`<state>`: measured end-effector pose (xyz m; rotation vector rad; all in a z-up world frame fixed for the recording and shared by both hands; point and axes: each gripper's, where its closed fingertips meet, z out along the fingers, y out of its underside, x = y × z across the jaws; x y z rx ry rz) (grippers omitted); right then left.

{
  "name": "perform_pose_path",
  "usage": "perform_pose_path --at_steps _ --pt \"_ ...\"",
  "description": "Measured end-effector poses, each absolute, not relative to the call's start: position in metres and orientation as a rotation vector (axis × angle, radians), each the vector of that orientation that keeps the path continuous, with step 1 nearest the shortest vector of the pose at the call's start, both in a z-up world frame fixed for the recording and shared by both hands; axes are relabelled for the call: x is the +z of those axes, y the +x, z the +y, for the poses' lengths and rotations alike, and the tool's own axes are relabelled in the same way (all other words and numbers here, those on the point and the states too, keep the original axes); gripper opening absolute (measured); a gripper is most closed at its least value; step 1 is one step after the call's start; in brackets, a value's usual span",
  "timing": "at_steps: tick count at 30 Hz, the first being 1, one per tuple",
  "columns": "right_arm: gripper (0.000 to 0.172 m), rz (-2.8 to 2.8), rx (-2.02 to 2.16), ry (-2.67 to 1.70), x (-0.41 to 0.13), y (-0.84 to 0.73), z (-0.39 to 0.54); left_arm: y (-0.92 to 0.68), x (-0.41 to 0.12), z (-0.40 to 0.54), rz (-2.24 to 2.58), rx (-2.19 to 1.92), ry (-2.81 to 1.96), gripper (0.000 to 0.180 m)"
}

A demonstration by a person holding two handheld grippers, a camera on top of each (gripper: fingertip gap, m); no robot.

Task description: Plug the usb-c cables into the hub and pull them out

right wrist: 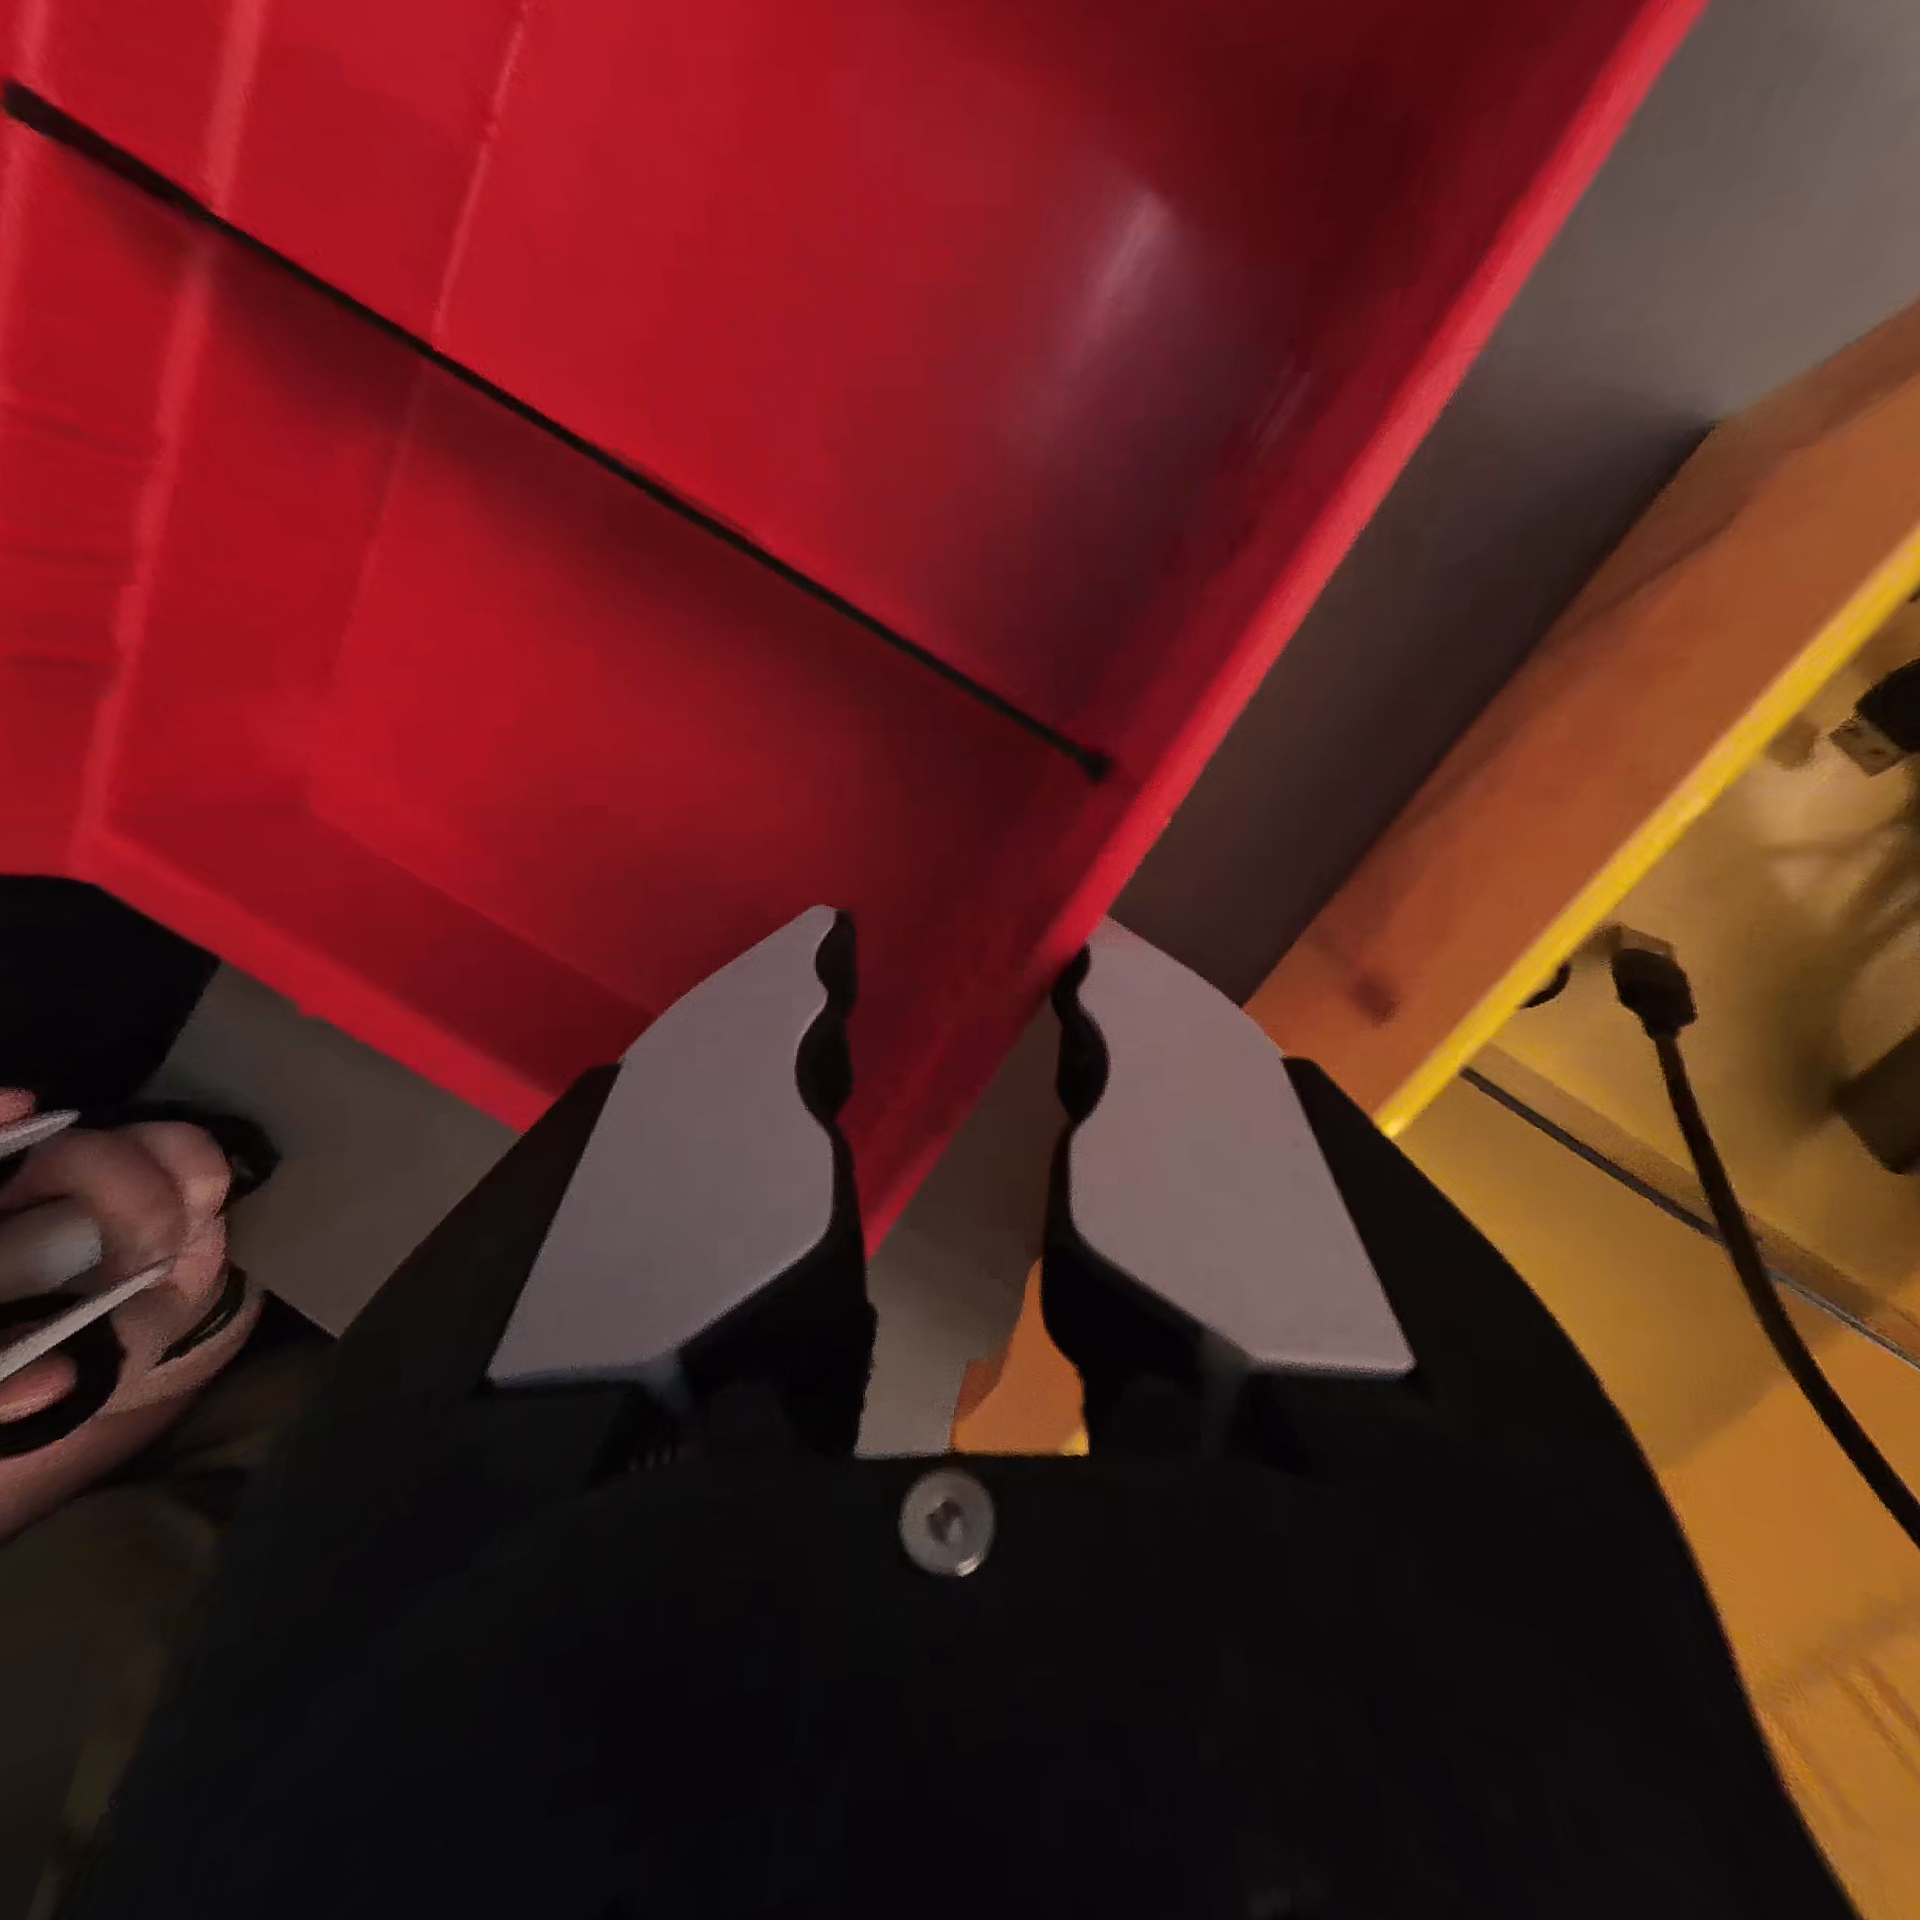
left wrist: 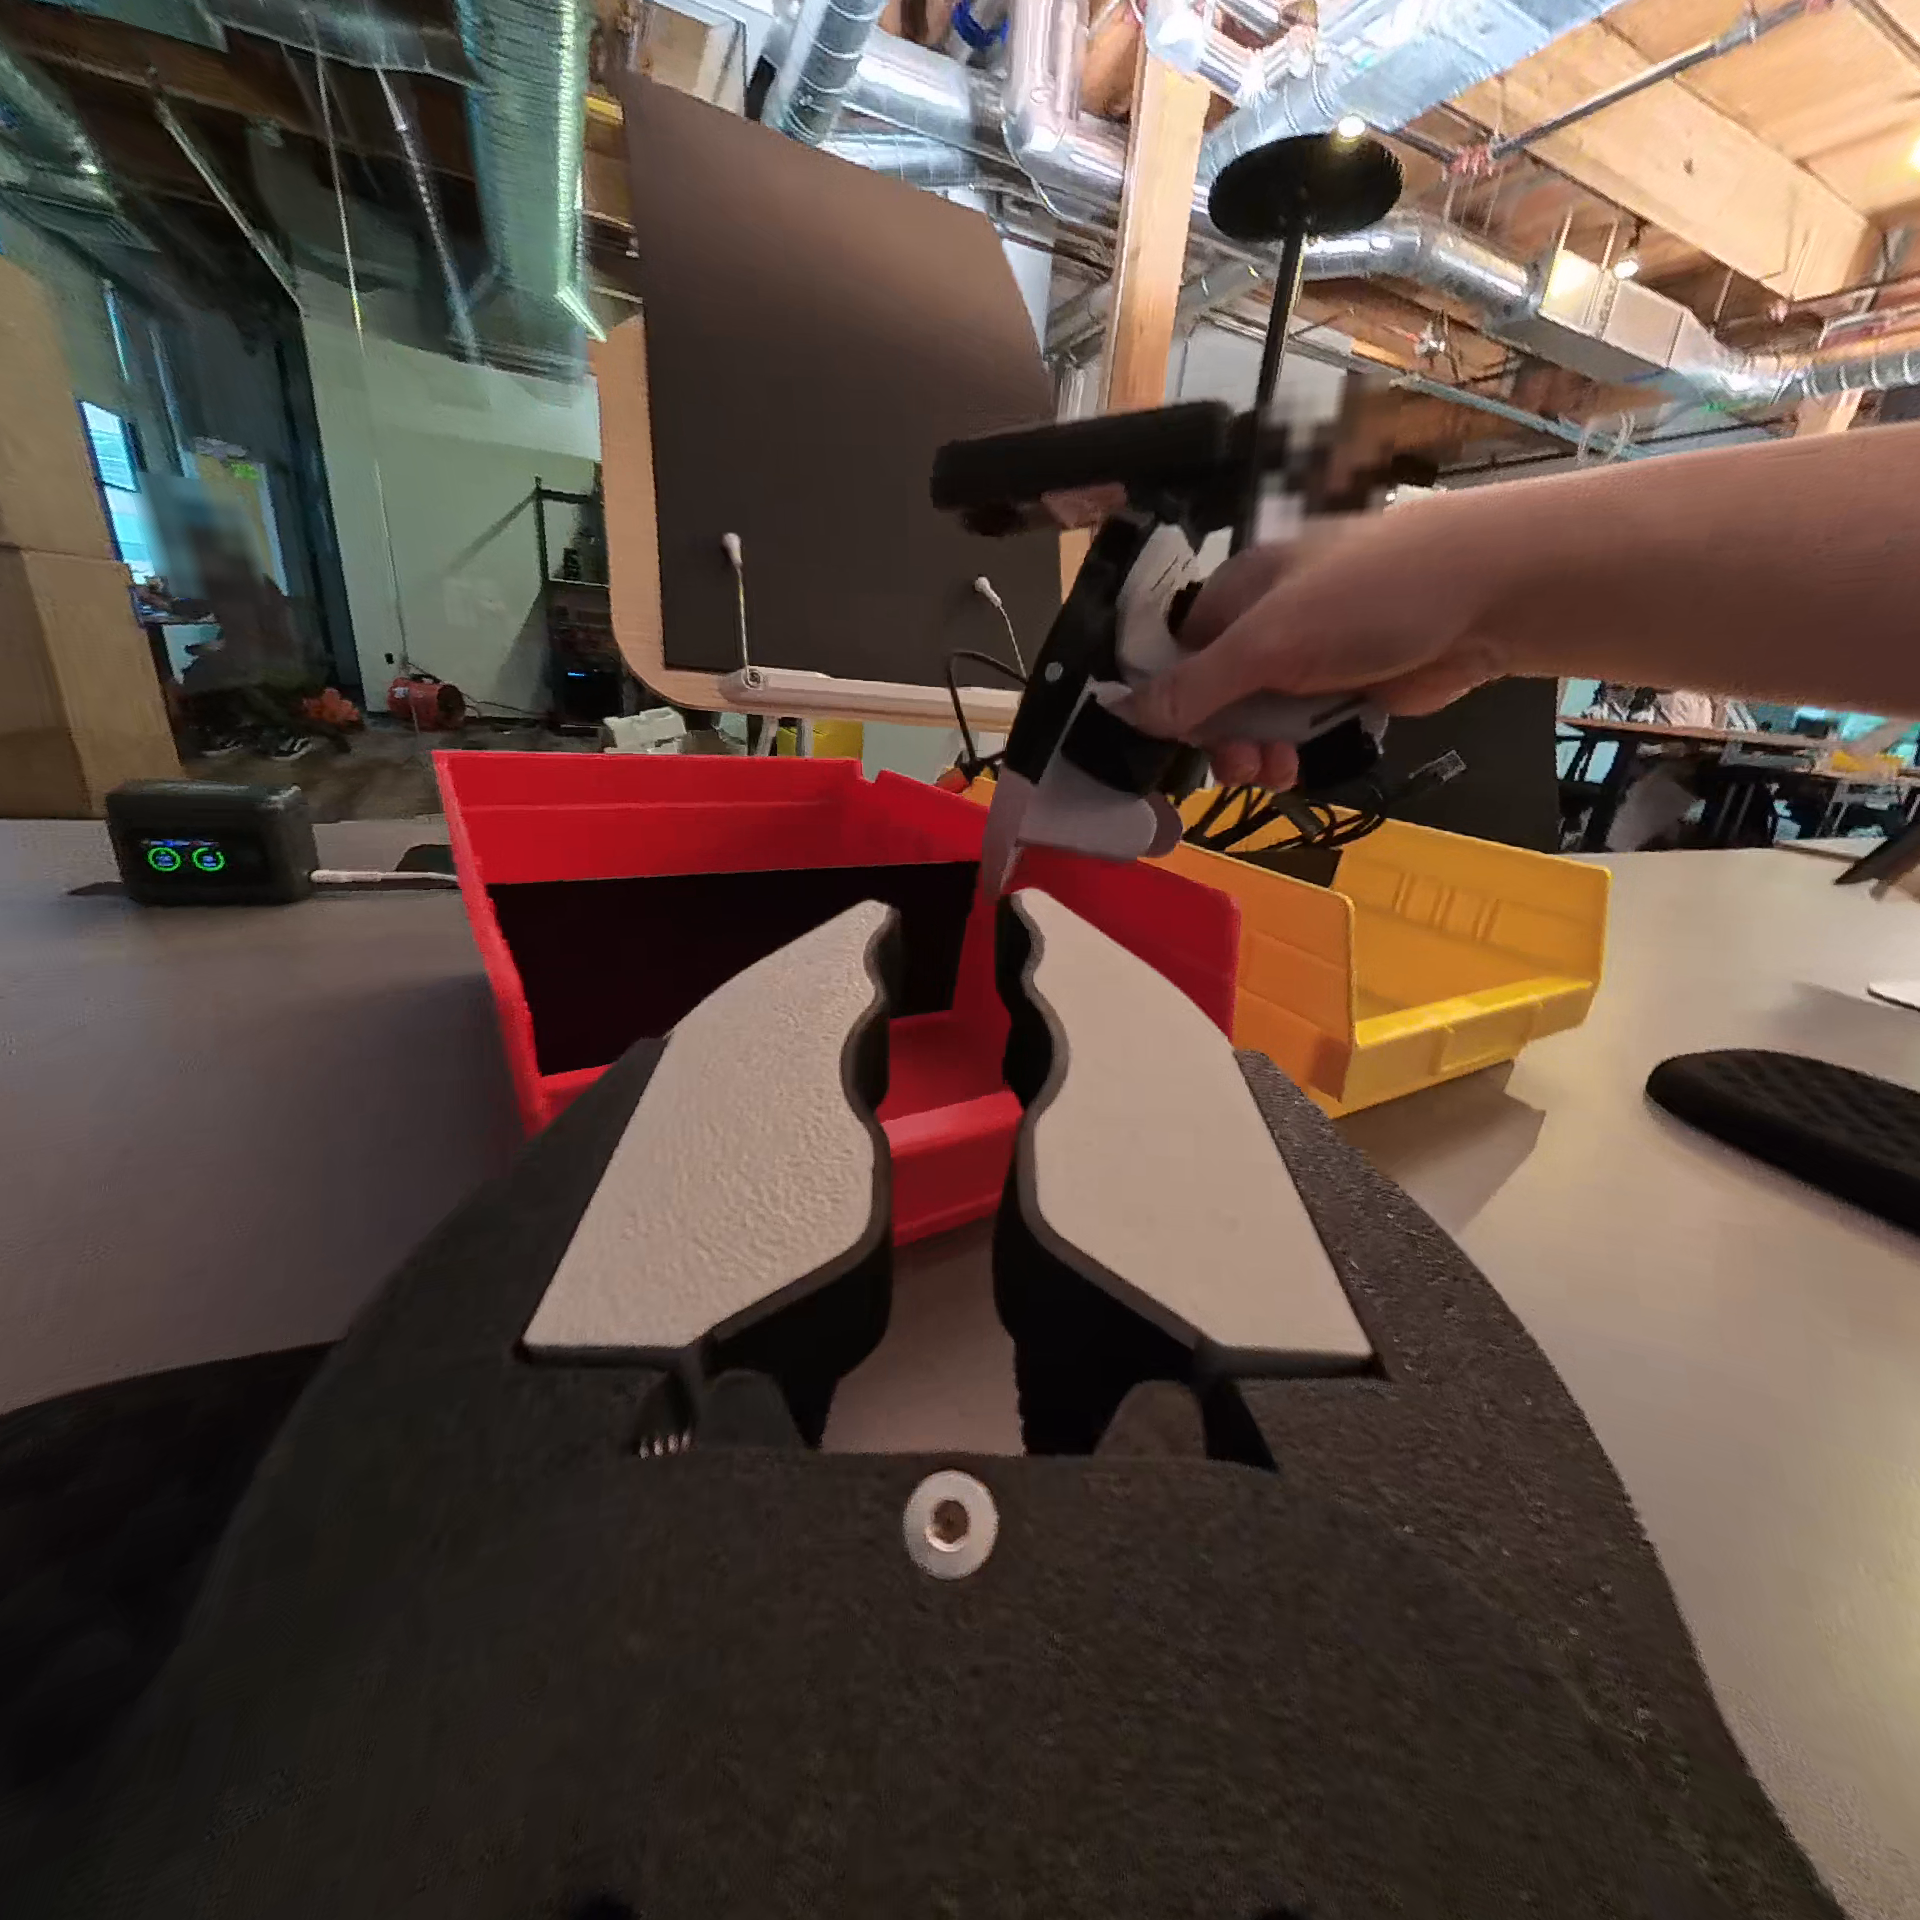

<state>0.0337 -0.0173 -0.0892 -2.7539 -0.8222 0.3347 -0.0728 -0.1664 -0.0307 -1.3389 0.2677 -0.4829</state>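
A red bin point(left wrist: 727, 831) stands on the grey table just beyond my left gripper point(left wrist: 951, 906), which is open with nothing between its fingers. My right gripper point(left wrist: 1049, 831), held in a hand, points down over the red bin's right wall. In the right wrist view it point(right wrist: 966, 925) is open and empty above that wall. A thin black cable point(right wrist: 582, 457) lies diagonally on the red bin's floor point(right wrist: 675, 208). A yellow bin point(left wrist: 1455, 935) to the right holds more black cables point(left wrist: 1299, 821). One cable with a plug point(right wrist: 1652, 977) shows in the yellow bin point(right wrist: 1558, 779). No hub can be made out.
A black power unit with green lights point(left wrist: 208, 842) sits at the table's far left. A black ribbed pad point(left wrist: 1797, 1122) lies at the right. A dark upright board point(left wrist: 831, 416) stands behind the bins. The hand holding the left gripper point(right wrist: 104, 1247) is at the lower left. The left gripper's tips are roughly 20 cm from the right gripper's.
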Motion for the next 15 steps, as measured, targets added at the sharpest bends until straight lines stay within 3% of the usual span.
perform_pose_path --at_steps 5,11,15 --pt "0.035 -0.798 0.236 -2.875 -0.122 0.034 -0.019 -0.072 -0.031 -0.166 0.275 -0.466 -1.34 0.017" --pt "0.008 -0.75 0.277 -2.919 -0.125 0.037 -0.005 -0.064 -0.034 -0.166 0.323 -0.405 -1.354 0.018" --pt "0.005 -0.678 0.396 -2.985 -0.124 0.034 0.008 -0.065 -0.032 -0.168 0.325 -0.371 -1.336 0.017"
